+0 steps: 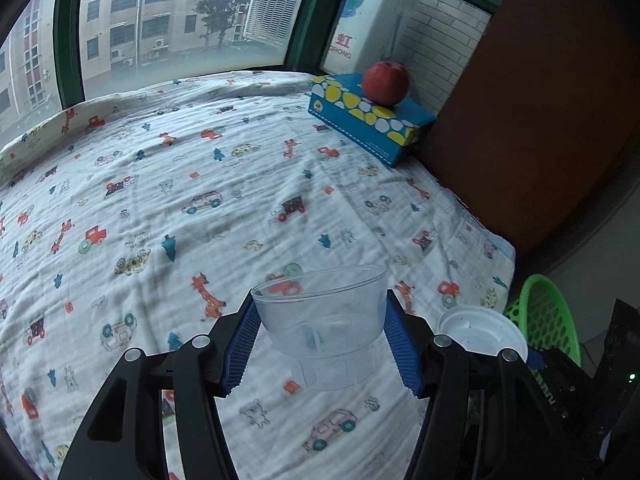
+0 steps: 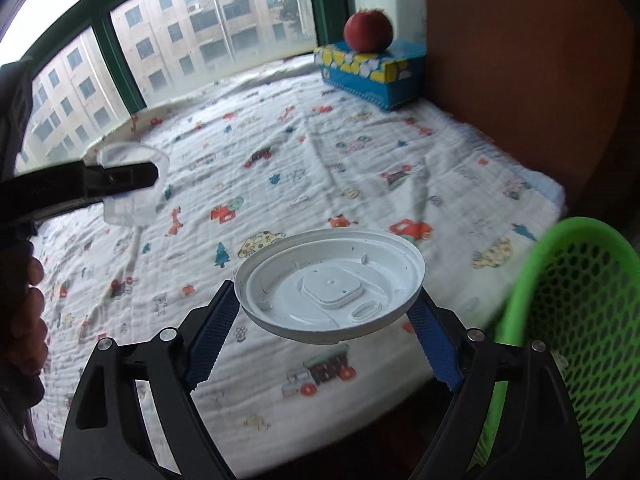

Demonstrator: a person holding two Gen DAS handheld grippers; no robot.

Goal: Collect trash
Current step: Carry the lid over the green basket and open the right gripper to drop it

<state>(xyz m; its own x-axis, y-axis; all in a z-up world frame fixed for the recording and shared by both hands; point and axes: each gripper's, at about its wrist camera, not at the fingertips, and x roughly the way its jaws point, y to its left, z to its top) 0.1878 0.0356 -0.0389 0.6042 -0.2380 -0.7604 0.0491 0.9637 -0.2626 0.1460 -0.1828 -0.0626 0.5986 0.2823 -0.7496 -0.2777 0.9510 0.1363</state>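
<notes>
My left gripper (image 1: pixel 320 336) is shut on a clear plastic cup (image 1: pixel 322 312) and holds it above the patterned cloth. The cup also shows in the right wrist view (image 2: pixel 132 184), gripped at the far left. My right gripper (image 2: pixel 326 304) is shut on a white plastic lid (image 2: pixel 330 284), held flat above the table's near edge. The lid shows in the left wrist view (image 1: pixel 480 330) to the right of the cup. A green mesh basket (image 2: pixel 576 320) stands just right of the lid, below the table edge; it also shows in the left wrist view (image 1: pixel 544 312).
A table covered with a white cartoon-print cloth (image 1: pixel 200 200) fills both views. A blue tissue box (image 1: pixel 368 120) with a red apple (image 1: pixel 386 82) on it sits at the far right corner. A brown wall (image 1: pixel 540 120) borders the right. Windows lie behind.
</notes>
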